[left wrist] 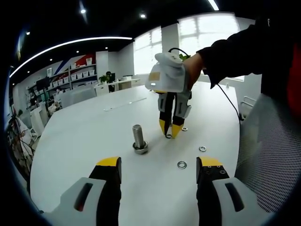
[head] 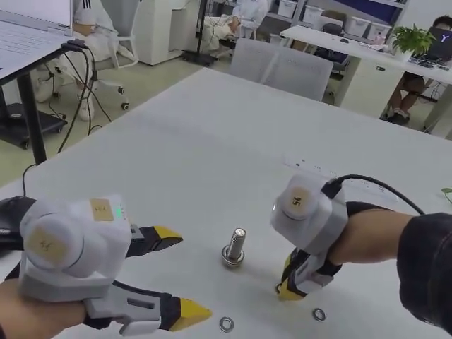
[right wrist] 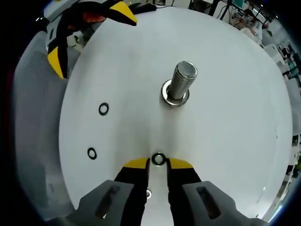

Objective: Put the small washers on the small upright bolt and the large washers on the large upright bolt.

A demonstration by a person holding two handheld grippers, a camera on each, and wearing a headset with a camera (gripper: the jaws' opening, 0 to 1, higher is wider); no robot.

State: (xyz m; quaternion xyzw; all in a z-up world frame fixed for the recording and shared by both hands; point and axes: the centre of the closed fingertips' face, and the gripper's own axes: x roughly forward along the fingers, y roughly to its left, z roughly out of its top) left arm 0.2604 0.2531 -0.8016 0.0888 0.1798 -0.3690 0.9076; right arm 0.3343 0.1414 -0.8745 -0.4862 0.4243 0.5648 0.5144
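The left gripper point(head: 182, 270) is held back, jaws wide apart, so room is left. 2 loose washers point(head: 226, 323) are passed over. The right gripper point(right wrist: 159, 164) is lowered onto the worktop point(head: 212, 162), jaws narrowed around 1 washer point(right wrist: 159, 158); clamping cannot be told. The upright bolt point(head: 234, 247) is beyond.

A yellow sticker point(head: 101, 209) on the left gripper point(head: 185, 272) and a second sticker point(head: 297, 203) on the right gripper point(head: 286, 289) carry dark marks too small to read. A far laptop lid point(head: 443, 35) shows a pale sign like a Y.
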